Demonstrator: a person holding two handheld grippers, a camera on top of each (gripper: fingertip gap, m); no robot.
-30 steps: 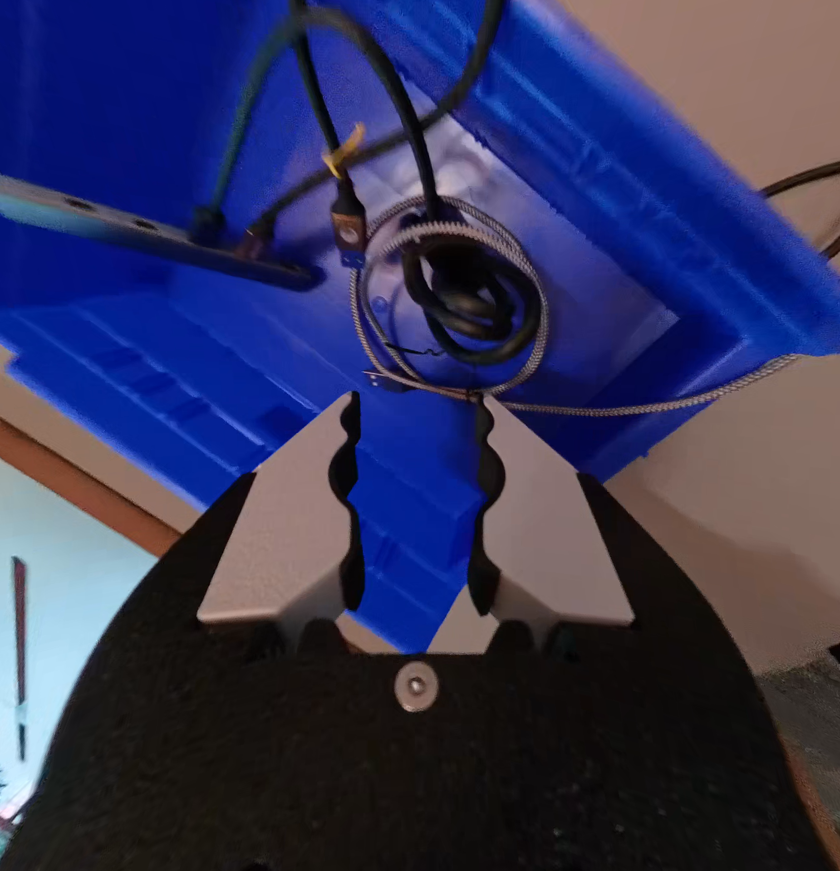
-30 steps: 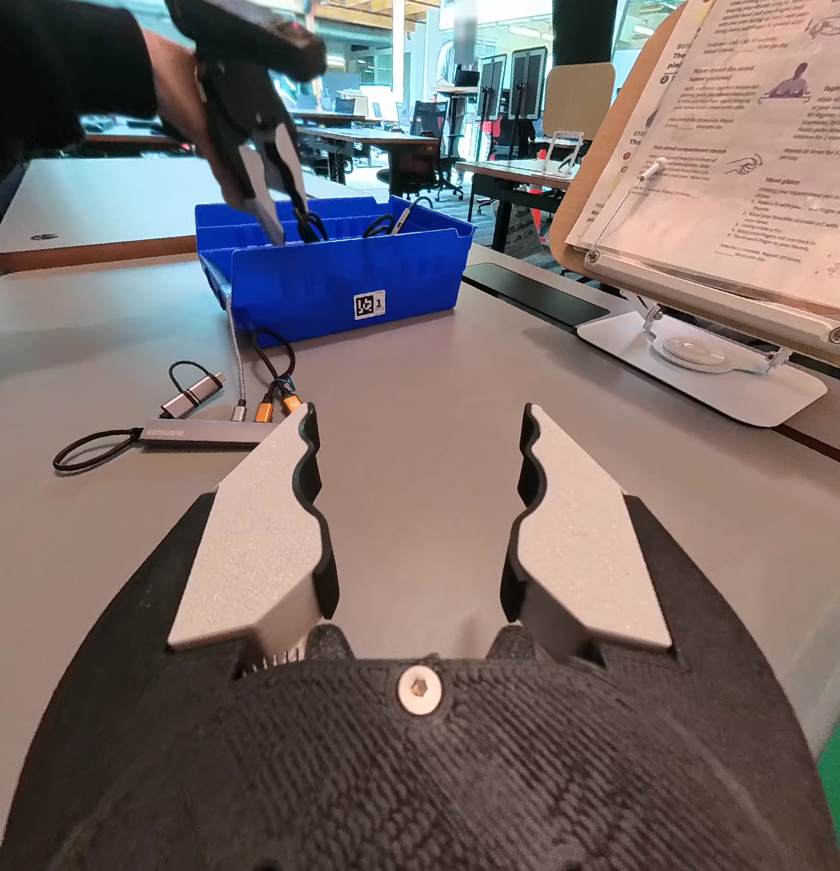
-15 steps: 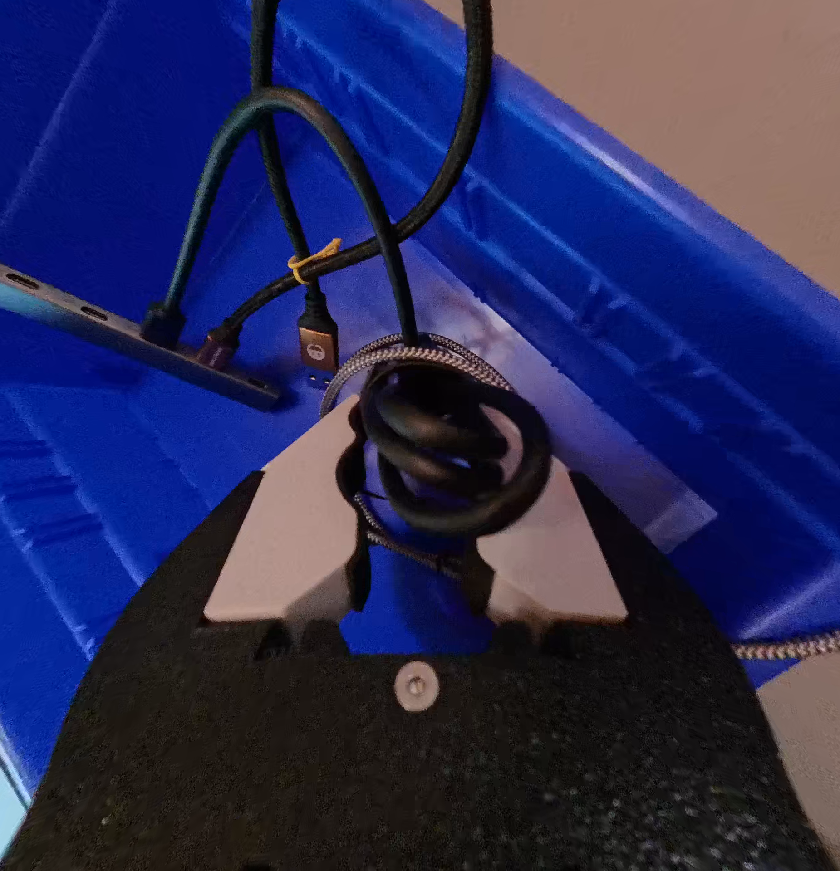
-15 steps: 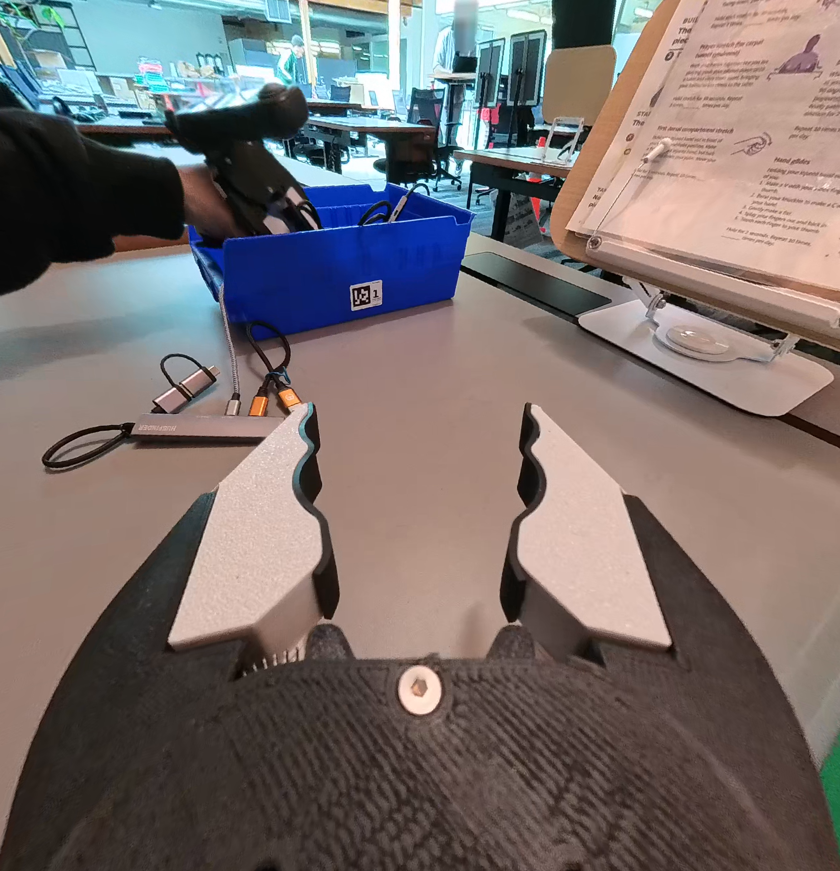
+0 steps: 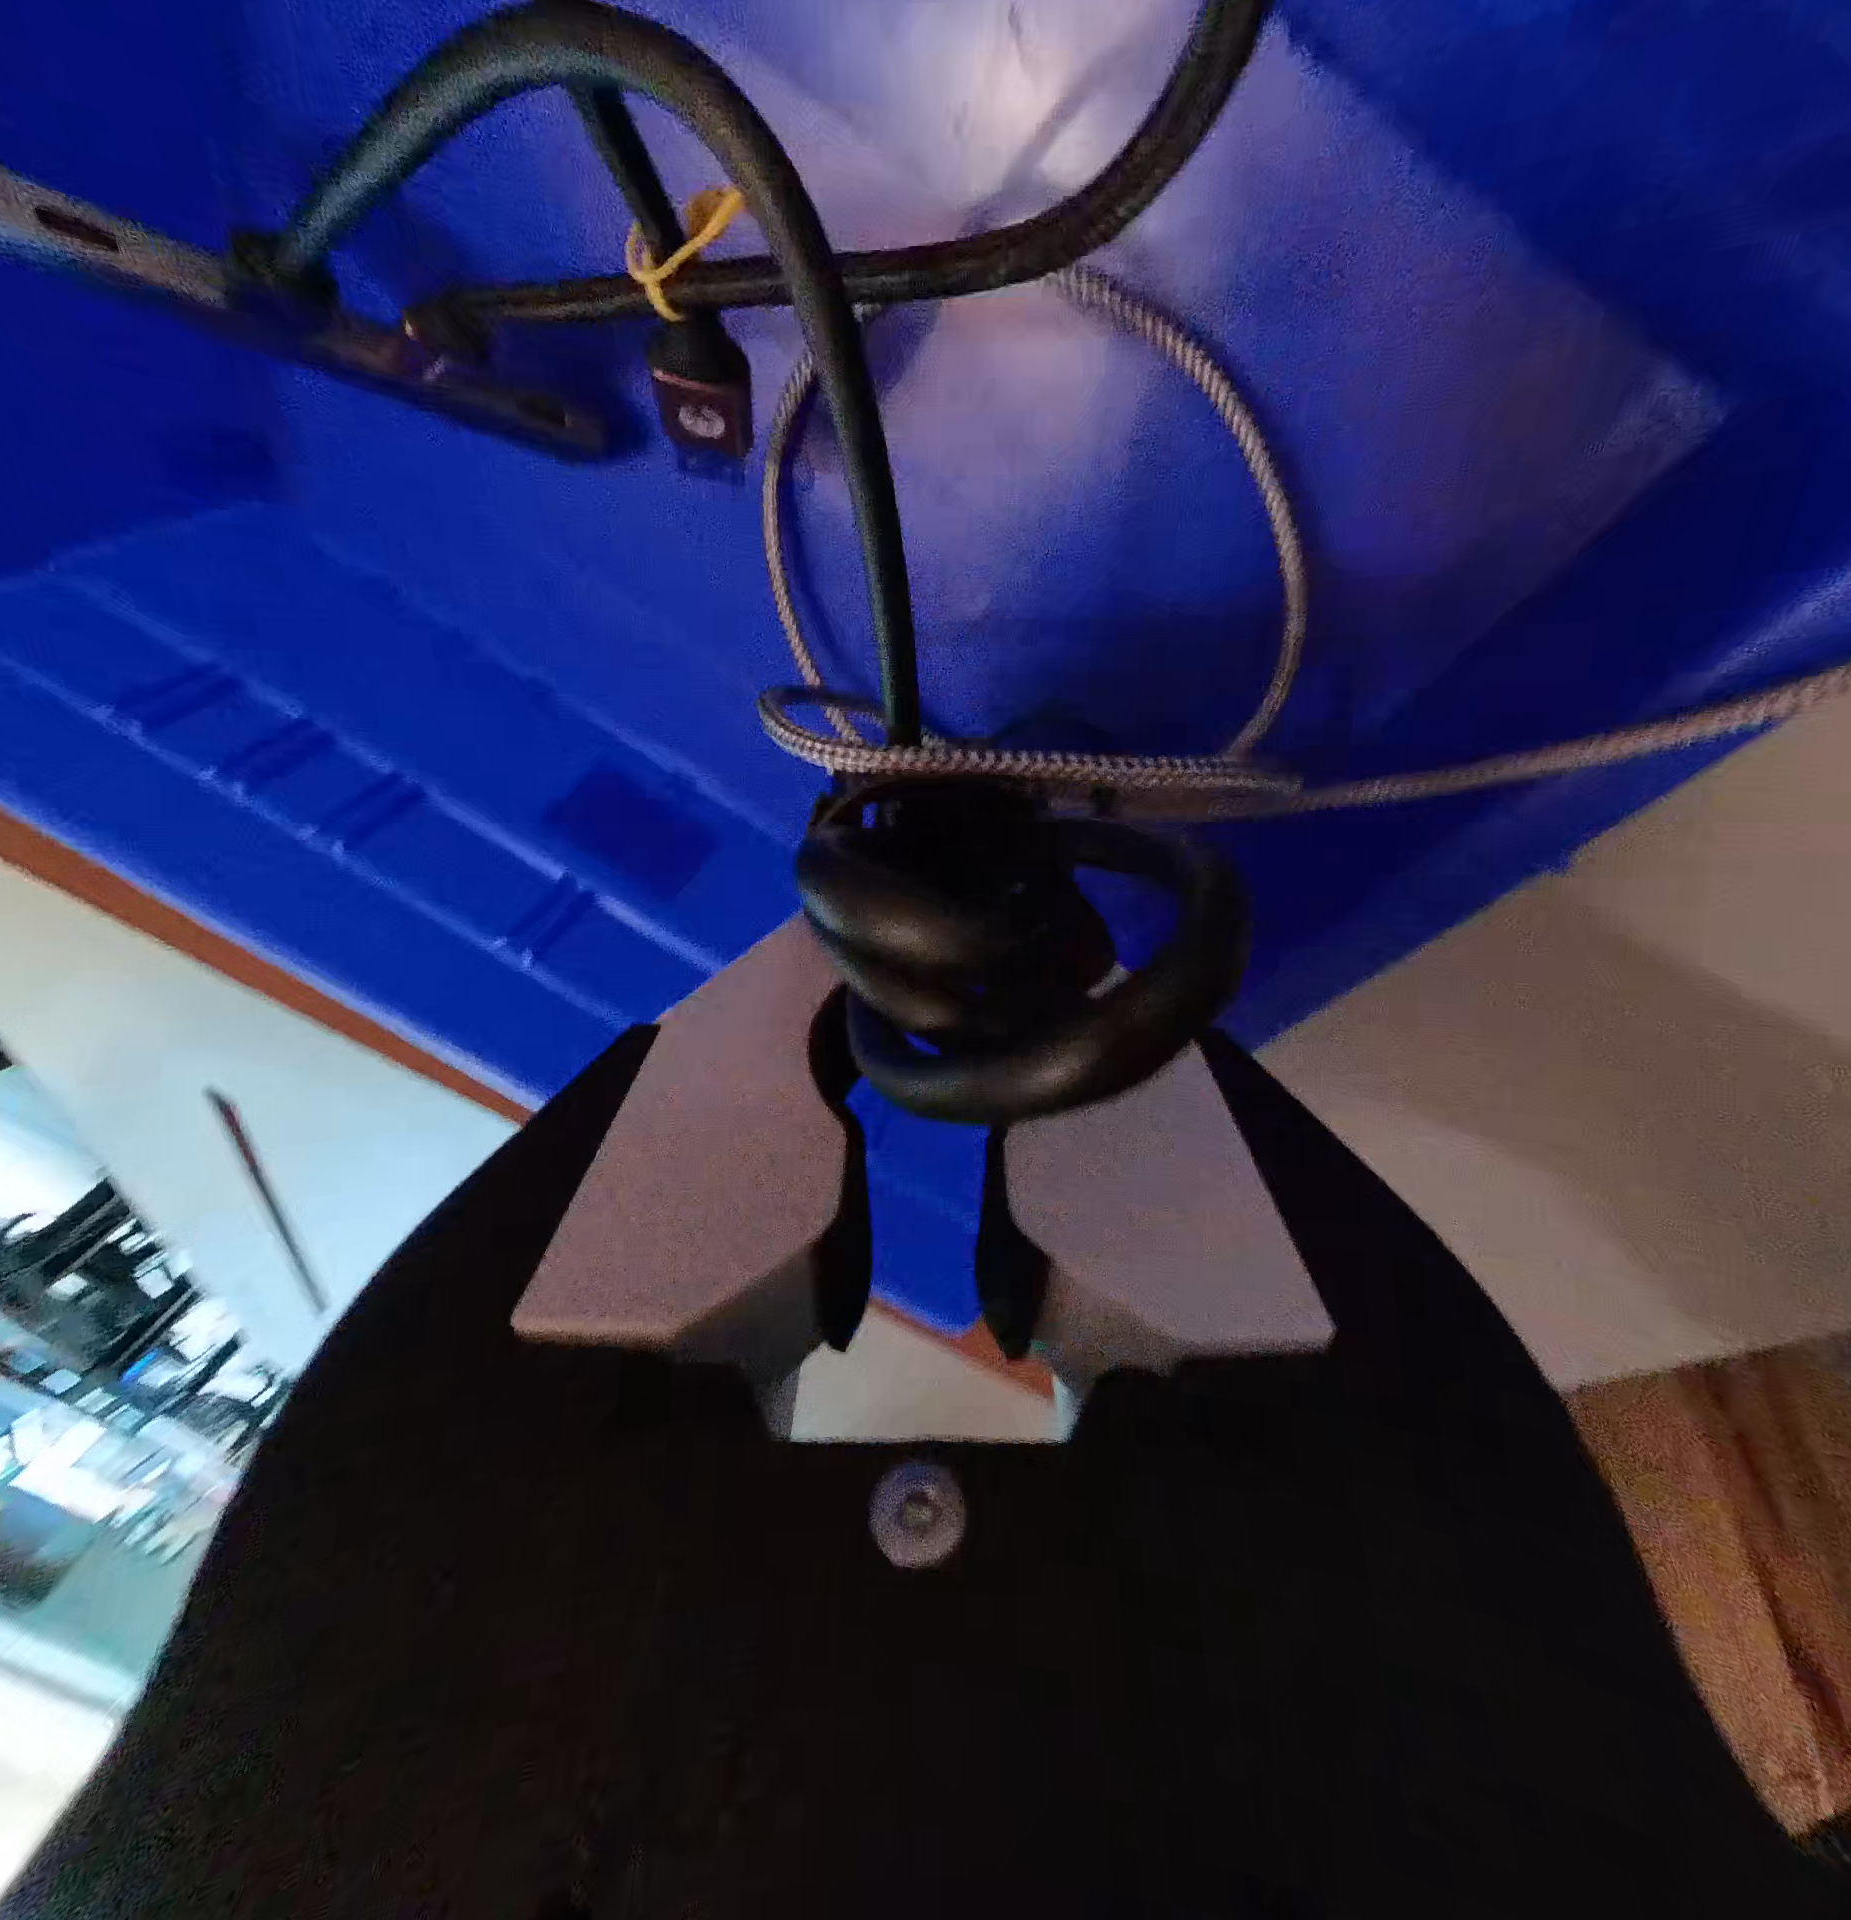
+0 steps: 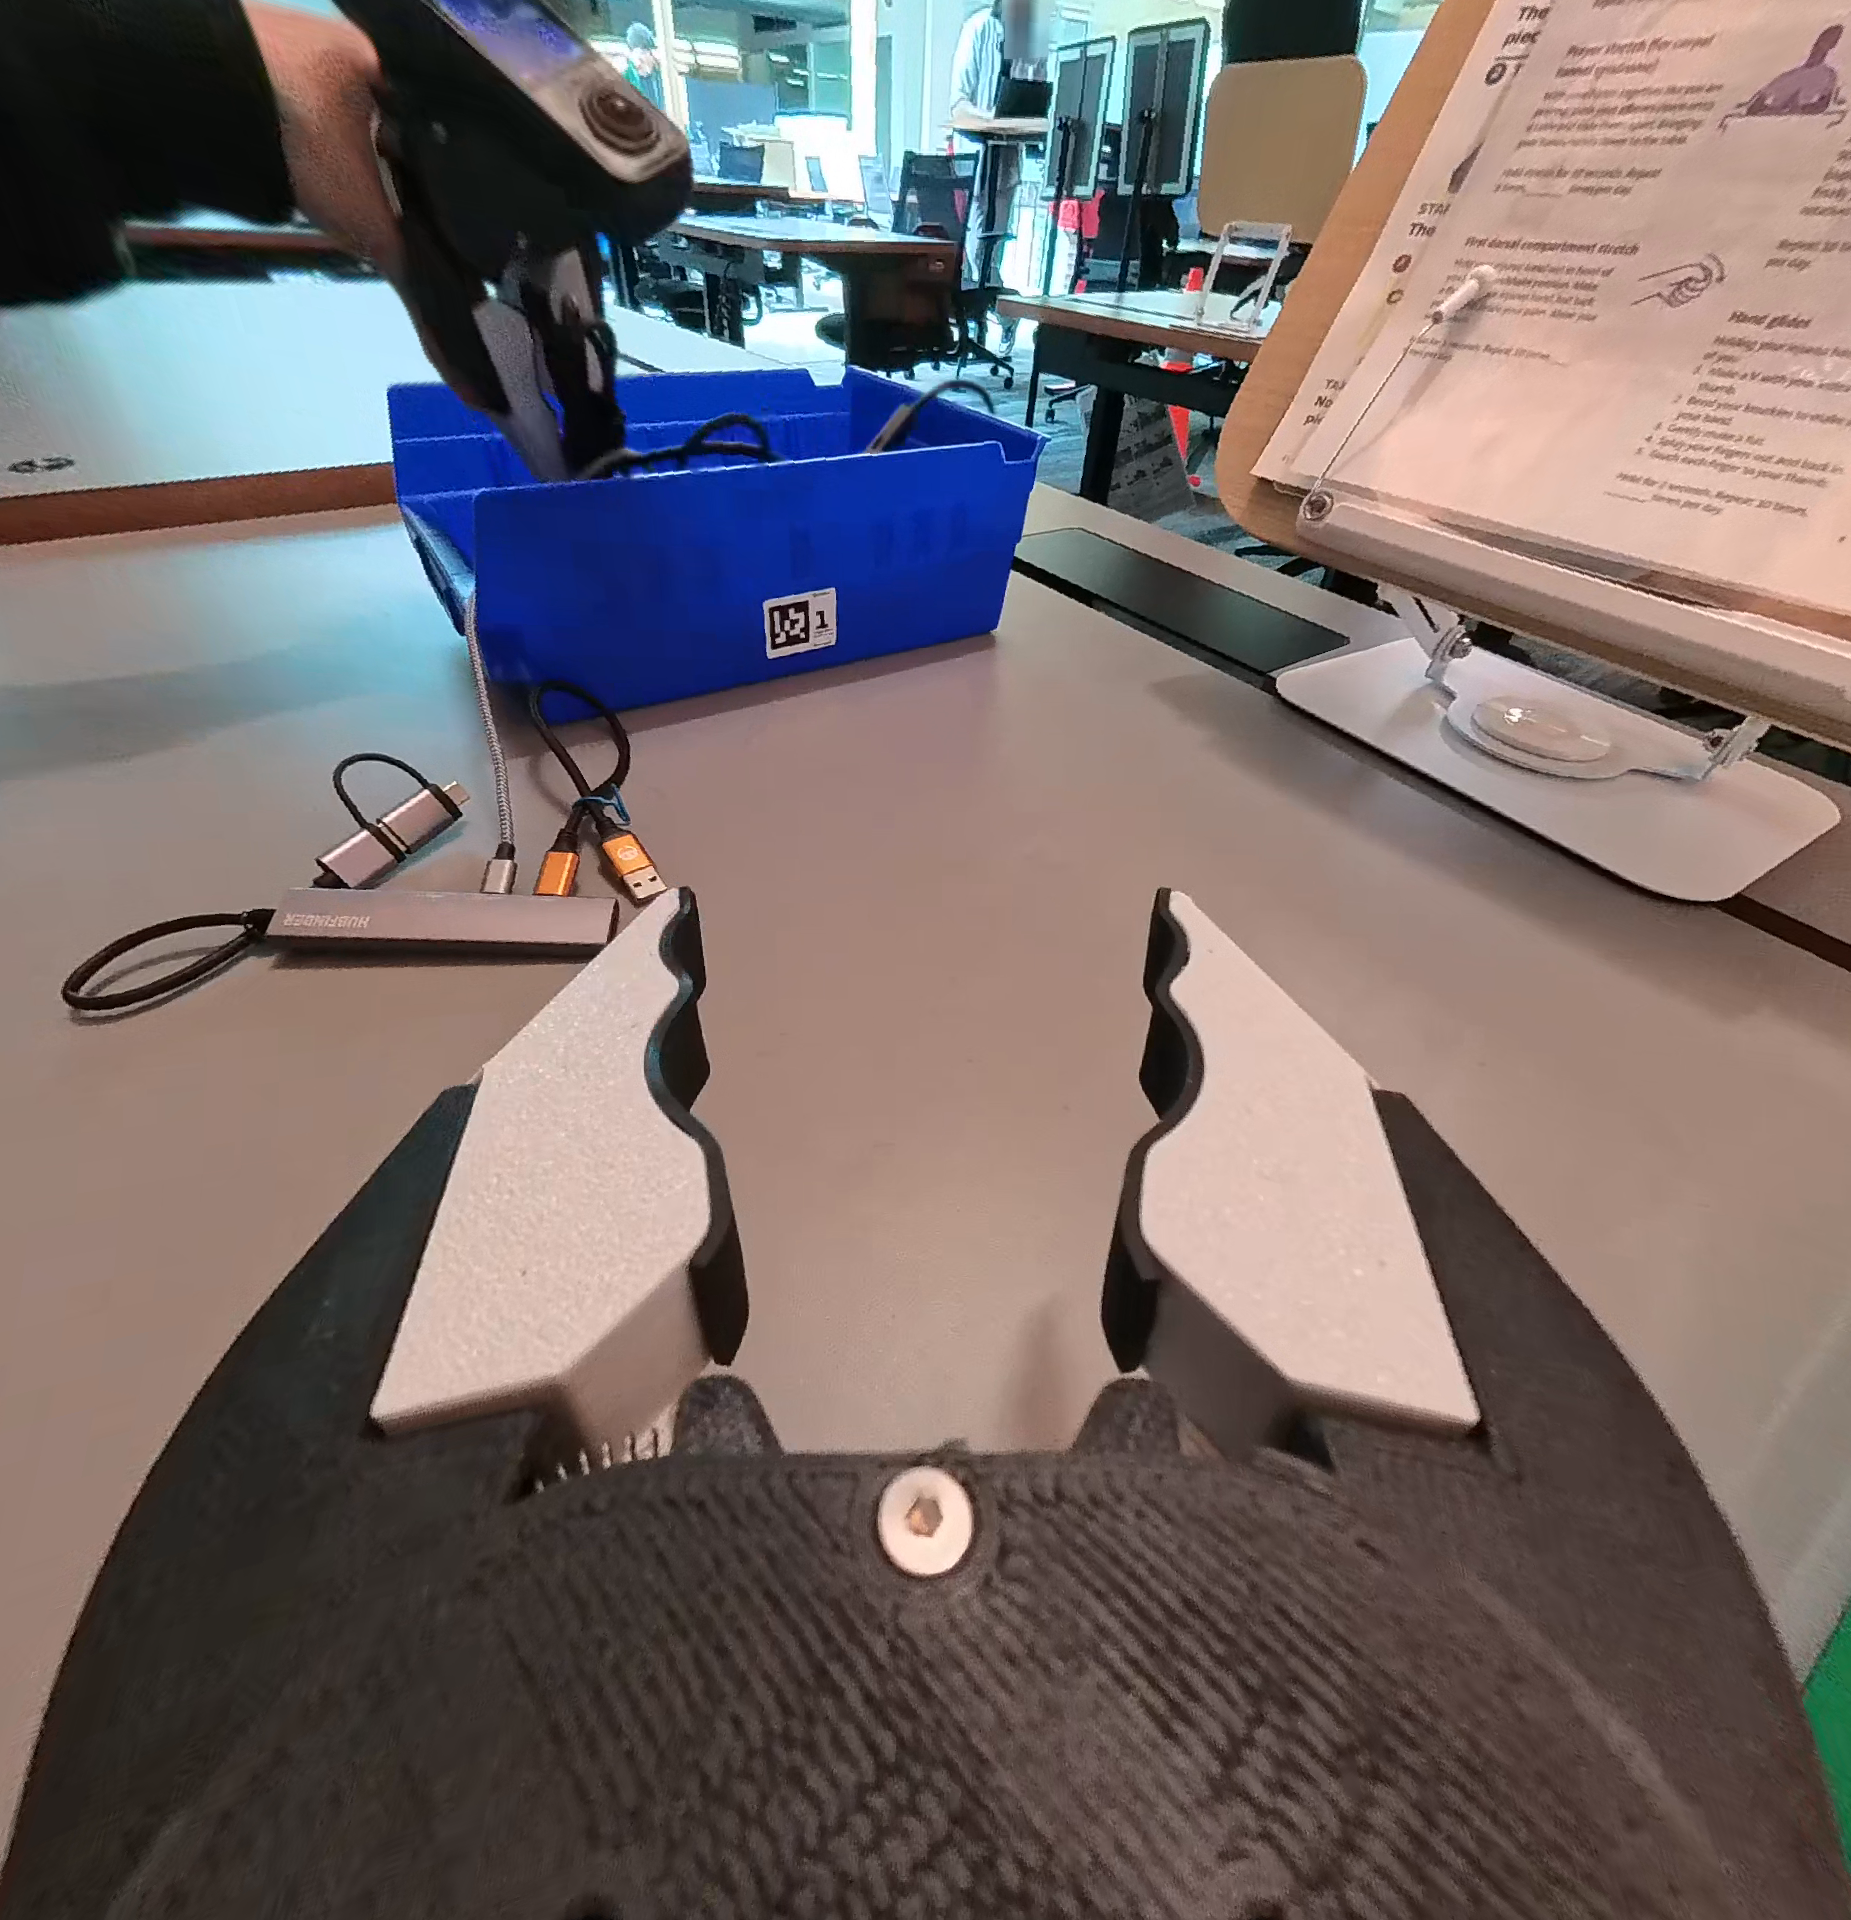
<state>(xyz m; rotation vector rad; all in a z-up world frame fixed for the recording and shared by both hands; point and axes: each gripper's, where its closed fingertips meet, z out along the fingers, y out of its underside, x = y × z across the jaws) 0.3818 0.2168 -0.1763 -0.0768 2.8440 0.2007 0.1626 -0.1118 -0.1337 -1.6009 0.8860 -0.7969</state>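
My left gripper (image 5: 926, 997) is shut on a coiled black cable (image 5: 1014, 977) and holds it over the blue bin (image 5: 329, 644). A grey braided cable (image 5: 1056, 774) loops round the coil and trails right over the bin's wall. A grey hub (image 5: 277, 301) with plugged black cables leans in the bin. In the right wrist view the left gripper (image 6: 562, 416) is inside the bin (image 6: 734, 561). My right gripper (image 6: 921, 914) is open and empty, low over the grey table, its left fingertip near a grey hub (image 6: 443, 920) with orange plugs (image 6: 588, 857).
A small grey adapter (image 6: 386, 831) on a black loop lies left of the hub. A document stand (image 6: 1586, 343) on a white base (image 6: 1586, 790) holds a printed sheet at the right. A black pad (image 6: 1170, 603) lies beside the bin. Other desks and chairs stand behind.
My left gripper went down into the bin, shut on the coiled black cable and has lifted it, dragging the braided cable. My right gripper has stayed open and still.
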